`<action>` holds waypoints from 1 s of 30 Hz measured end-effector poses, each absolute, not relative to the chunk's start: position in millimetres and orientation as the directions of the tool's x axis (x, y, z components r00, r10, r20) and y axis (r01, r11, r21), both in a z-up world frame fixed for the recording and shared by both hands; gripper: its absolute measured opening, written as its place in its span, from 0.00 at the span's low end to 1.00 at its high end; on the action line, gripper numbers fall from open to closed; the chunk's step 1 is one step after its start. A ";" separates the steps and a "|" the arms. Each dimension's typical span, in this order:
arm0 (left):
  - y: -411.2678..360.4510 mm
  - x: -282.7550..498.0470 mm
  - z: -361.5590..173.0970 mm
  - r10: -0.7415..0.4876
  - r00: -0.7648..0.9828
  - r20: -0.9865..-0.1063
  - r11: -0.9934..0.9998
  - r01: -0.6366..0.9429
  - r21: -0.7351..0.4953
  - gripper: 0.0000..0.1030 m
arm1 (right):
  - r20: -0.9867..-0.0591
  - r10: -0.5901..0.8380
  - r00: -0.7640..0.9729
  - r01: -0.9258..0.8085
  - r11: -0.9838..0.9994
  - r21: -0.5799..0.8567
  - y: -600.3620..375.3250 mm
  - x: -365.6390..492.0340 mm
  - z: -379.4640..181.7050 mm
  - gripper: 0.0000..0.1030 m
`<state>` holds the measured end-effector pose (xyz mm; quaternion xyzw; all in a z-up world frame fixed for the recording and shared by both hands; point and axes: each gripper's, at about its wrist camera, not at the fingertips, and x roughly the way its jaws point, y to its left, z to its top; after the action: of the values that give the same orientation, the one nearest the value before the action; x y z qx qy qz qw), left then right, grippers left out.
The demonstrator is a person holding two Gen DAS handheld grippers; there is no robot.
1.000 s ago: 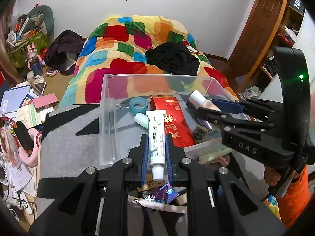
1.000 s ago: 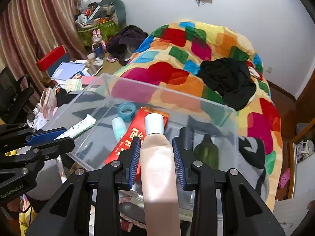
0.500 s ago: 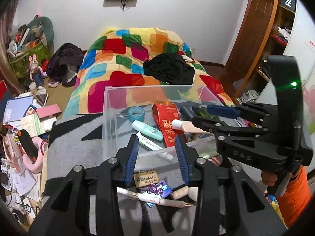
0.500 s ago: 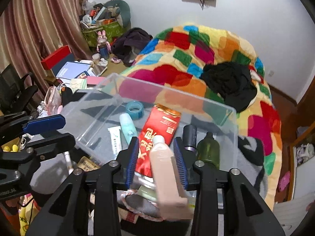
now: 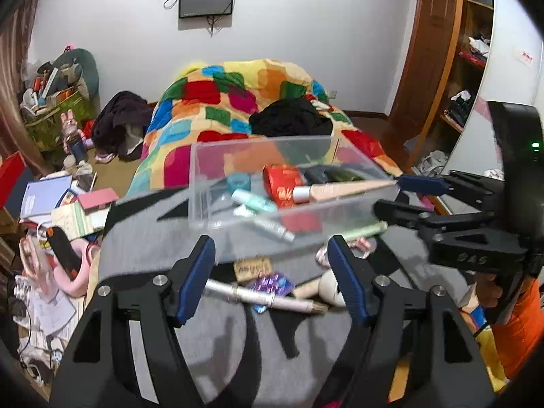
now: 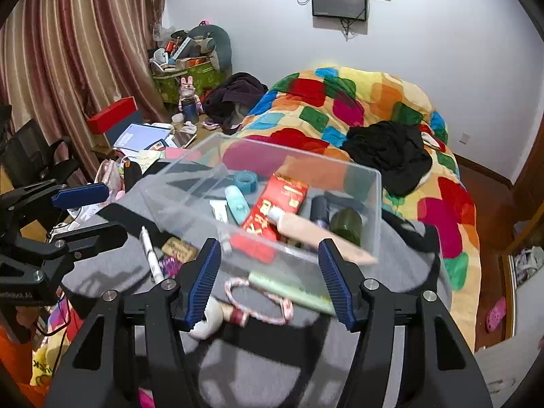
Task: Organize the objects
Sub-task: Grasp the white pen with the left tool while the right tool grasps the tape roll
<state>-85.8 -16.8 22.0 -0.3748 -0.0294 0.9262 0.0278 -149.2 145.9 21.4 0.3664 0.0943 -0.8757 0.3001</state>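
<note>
A clear plastic box [image 5: 200,187] [image 6: 372,204] stands on a grey cloth. In it lie a white tube [image 5: 272,226] [image 6: 219,209], a beige tube [image 5: 340,188] [image 6: 316,229], a red packet [image 5: 284,183], a teal tape roll [image 6: 246,180] and dark bottles. My left gripper [image 5: 270,255] hangs in front of the box, its jaws opening with nothing gripped between them. My right gripper [image 6: 268,251] is also drawn back from the box, jaws opening and empty. Each gripper also shows at the side of the other's view.
Loose on the cloth before the box lie a pen [image 5: 265,297], an eraser [image 6: 178,248], a purple wrapper [image 5: 272,284], a pink-white cord [image 6: 258,301] and a green tube [image 6: 289,290]. Behind is a bed with a colourful quilt [image 6: 340,108]. Clutter covers the floor on the left [image 5: 51,204].
The left gripper let go of the white tube and the right let go of the beige tube; both tubes now lie in the box. Both grippers opened and drew back.
</note>
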 end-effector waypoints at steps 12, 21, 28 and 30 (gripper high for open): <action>-35.8 -61.6 -47.4 0.055 -0.594 -0.803 -0.995 0.037 -0.095 0.67 | -0.749 -0.480 -0.457 0.612 -0.780 0.127 147.5 -110.3 -26.3 0.56; -49.5 -86.4 -44.8 0.046 -0.593 -0.804 -0.985 0.107 -0.135 0.67 | -0.769 -0.459 -0.445 0.662 -0.747 0.063 117.4 -100.7 -44.3 0.56; -40.8 -115.3 -55.7 0.011 -0.565 -0.825 -0.982 0.149 -0.115 0.65 | -0.772 -0.438 -0.461 0.657 -0.753 0.035 108.9 -101.9 -51.5 0.46; -40.7 -110.7 -61.7 0.016 -0.556 -0.831 -0.982 0.150 -0.119 0.60 | -0.774 -0.445 -0.451 0.660 -0.750 0.047 110.7 -102.6 -52.0 0.35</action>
<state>-110.7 -40.7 -61.7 -0.4698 -0.0880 0.8776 -0.0382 -102.6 110.7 -52.0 0.4086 0.1315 -0.8415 0.3281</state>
